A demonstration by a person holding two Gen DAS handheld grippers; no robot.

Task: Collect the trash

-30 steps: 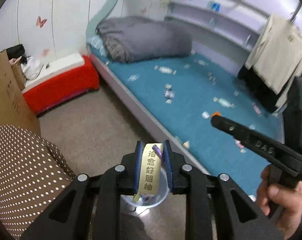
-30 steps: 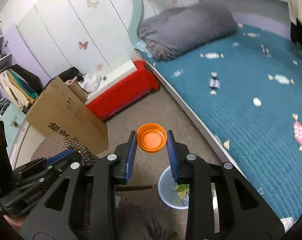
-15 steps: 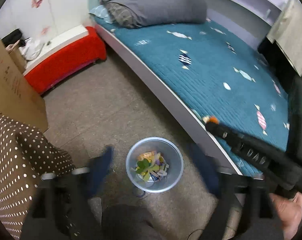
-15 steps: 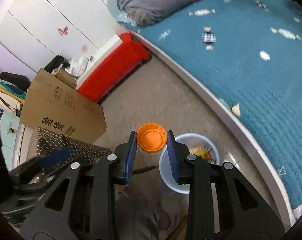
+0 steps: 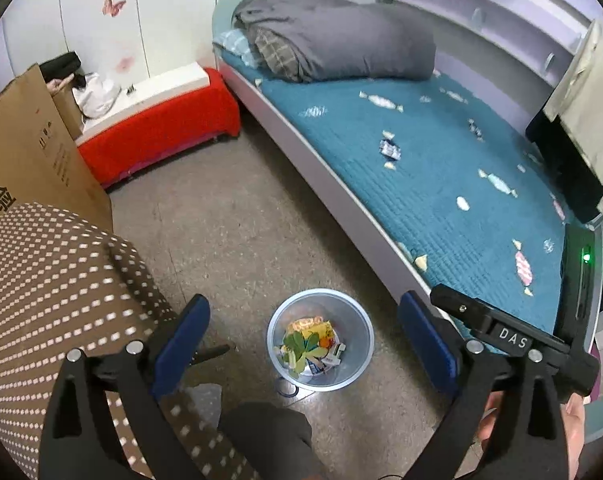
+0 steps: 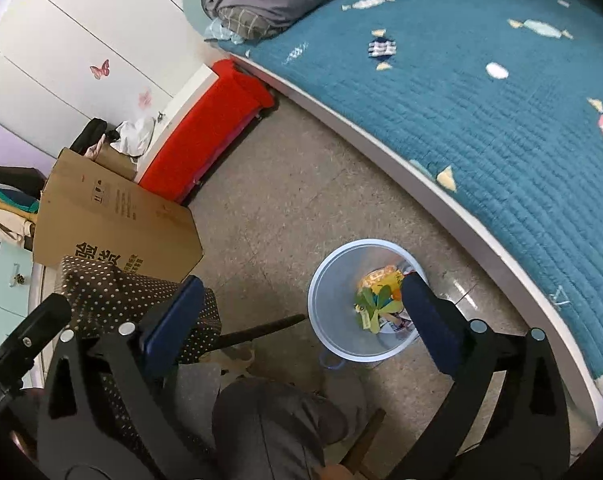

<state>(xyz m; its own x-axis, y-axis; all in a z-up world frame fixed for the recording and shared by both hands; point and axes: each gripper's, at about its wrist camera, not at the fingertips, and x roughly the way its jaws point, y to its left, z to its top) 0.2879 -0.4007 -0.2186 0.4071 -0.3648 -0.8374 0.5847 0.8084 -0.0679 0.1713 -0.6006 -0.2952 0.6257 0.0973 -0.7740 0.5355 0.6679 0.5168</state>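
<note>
The left gripper (image 5: 303, 340) and right gripper (image 6: 301, 312) were both spread wide, holding nothing, above the upright round translucent-blue plastic bin (image 5: 355, 356) whose mouth pointed upward, near the white bed edge (image 5: 341, 204).

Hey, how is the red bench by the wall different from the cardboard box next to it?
The red bench is bright red with a white top; the cardboard box is plain brown with black printing. The red bench lies long and low beside the bed, while the cardboard box stands taller, with clothes showing over its edge. Both sit on the floor along the butterfly wall.
</note>
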